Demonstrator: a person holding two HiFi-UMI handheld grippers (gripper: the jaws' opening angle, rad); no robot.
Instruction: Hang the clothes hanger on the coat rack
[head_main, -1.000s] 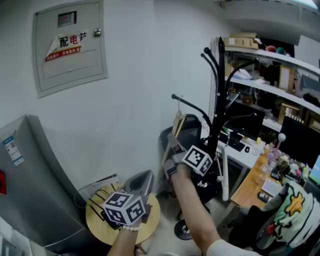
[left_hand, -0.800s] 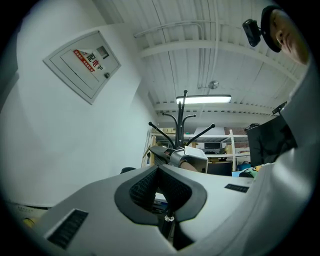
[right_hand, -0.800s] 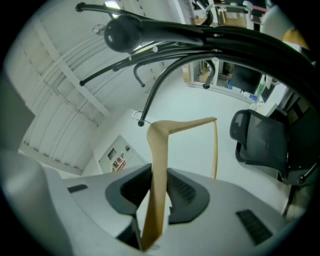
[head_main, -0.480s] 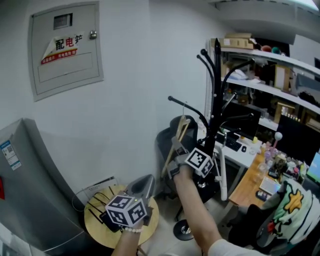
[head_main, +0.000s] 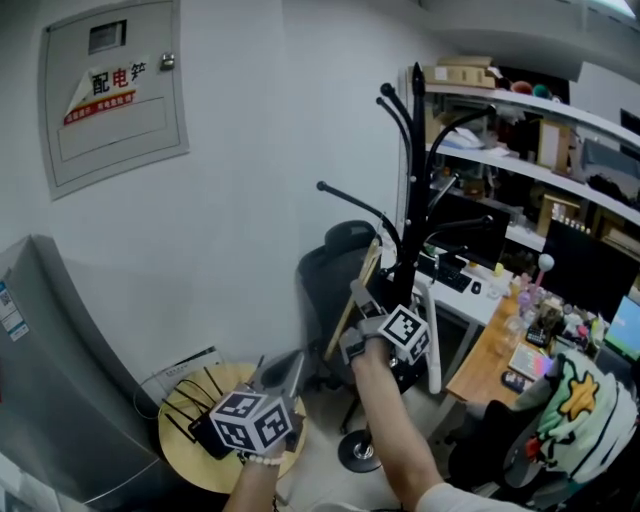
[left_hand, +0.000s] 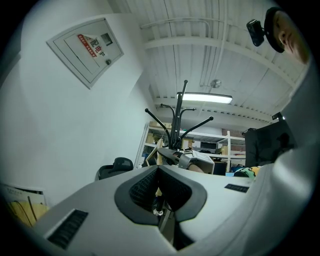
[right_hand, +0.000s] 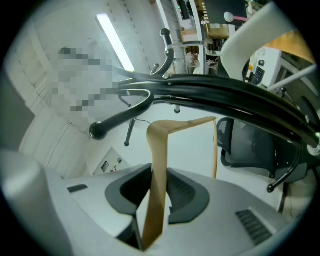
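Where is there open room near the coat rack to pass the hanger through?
Free: the space before the white wall, left of the coat rack and hanger, above the chair. Crowded: right of the rack, shelves and desk; the round table carries cables.

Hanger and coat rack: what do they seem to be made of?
The hanger looks like wood: flat tan strips with a matte face; bare or varnished, I cannot tell. The coat rack is probably metal tubing with a glossy black finish: slim curved arms with bright highlights and rounded knob ends.
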